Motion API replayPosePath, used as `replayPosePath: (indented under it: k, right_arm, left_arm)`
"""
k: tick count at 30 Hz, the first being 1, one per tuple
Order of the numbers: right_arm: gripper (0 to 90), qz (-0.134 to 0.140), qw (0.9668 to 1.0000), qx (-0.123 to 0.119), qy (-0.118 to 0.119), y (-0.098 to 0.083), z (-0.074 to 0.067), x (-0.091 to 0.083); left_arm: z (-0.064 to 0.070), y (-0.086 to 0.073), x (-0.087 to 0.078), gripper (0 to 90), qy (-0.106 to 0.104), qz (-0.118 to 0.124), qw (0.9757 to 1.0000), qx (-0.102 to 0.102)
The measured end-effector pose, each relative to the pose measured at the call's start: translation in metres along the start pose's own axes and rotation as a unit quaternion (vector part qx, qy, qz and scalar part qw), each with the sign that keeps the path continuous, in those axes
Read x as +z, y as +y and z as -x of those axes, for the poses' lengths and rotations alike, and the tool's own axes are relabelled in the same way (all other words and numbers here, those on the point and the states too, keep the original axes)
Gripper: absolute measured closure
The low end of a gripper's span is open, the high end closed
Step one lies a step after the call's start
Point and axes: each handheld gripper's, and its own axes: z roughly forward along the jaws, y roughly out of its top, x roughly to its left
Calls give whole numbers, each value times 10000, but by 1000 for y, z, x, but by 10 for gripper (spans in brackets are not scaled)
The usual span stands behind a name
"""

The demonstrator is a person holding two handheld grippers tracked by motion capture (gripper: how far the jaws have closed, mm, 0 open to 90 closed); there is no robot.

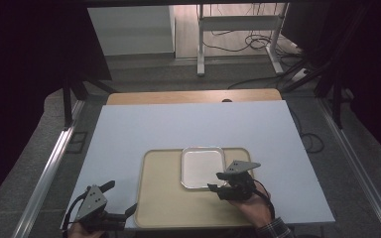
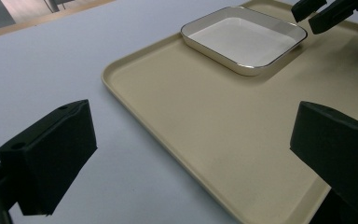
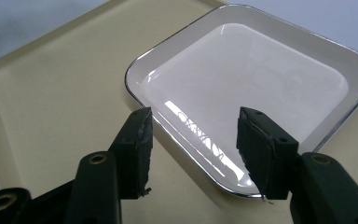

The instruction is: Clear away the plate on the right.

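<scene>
A white square dish [image 1: 202,167], empty, sits on the beige tray [image 1: 163,198] on the bench [image 1: 129,129]. The right gripper [image 1: 217,180] hovers at its near rim, jaws apart. The left gripper [image 1: 120,200], jaws wide apart, straddles the tray's left edge.

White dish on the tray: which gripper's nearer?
Right. The right gripper hovers open at the white dish's near right edge; the left gripper sits off the tray's left corner.

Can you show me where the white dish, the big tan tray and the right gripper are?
white dish [image 3: 242,88], right gripper view, its flat bottom.
tan tray [image 2: 205,121], left gripper view, its bare floor.
right gripper [image 1: 217,180], high view, between its jaw tips.
</scene>
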Motion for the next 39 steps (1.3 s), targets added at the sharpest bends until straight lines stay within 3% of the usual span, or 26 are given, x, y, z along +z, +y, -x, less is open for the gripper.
replayPosePath:
  k: [11,24,39]
  right_arm:
    - [372,10,9998,-96,-168,-2,4,-6]
    - [313,89,9993,-44,-348,-4,14,-18]
    - [229,219,9989,-36,-405,-7,21,-32]
  left_arm:
    - [0,0,0,0,-2,-4,10000,13]
    - [0,0,0,0,-6,-3,10000,15]
    - [0,0,0,0,-7,2,10000,7]
